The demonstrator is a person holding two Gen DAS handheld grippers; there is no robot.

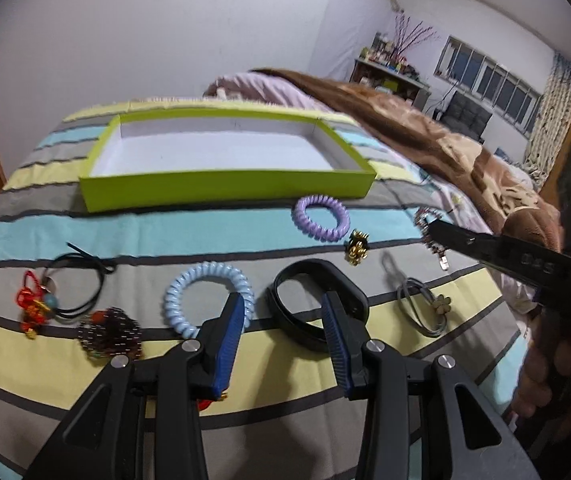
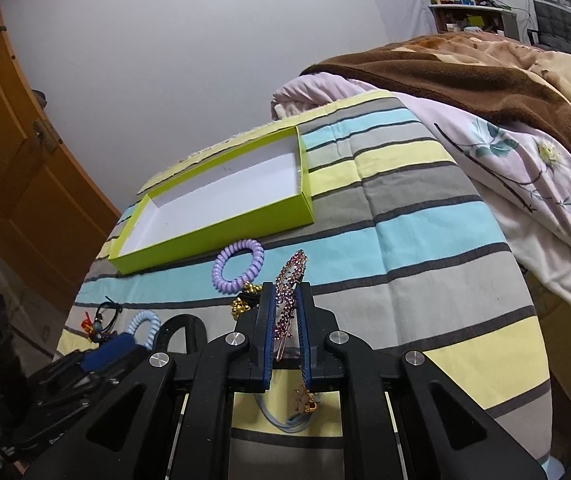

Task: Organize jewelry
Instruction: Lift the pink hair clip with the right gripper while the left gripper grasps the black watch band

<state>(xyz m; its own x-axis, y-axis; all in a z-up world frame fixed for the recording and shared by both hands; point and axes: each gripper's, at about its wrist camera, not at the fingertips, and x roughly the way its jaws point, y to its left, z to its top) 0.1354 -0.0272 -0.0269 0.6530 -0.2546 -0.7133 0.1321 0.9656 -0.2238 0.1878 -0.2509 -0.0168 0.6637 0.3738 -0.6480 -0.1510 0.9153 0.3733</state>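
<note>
Bedspread (image 1: pixel 157 232): striped in grey, turquoise and yellow, with the jewelry spread across it.
Far left: red knotted charm (image 1: pixel 34 312) on a black cord (image 1: pixel 85 280), a dark beaded piece (image 1: pixel 111 332) just beside it.
Left gripper (image 1: pixel 283 322): fingers spread wide and empty — one blue pad over the pale blue coil hair tie (image 1: pixel 205 300), the other over the black band (image 1: pixel 317 304).
Green box (image 1: pixel 225 192): shallow, white inside, nothing in it, behind the row of items.
Middle: purple coil hair tie (image 1: pixel 320 218) just in front of the box, a small gold bead cluster (image 1: pixel 357 248) near it.
Right: grey hair elastic with a flower charm (image 1: pixel 425 308) lying on the spread.
Right gripper (image 2: pixel 287 308): pressed together on the pink rhinestone hair clip (image 2: pixel 291 280) — the clip stands upright between the pads, its tip poking past the fingertips, clear of the cloth.
Far right: brown blanket (image 1: pixel 425 132) heaped on a floral quilt (image 2: pixel 525 184).
</note>
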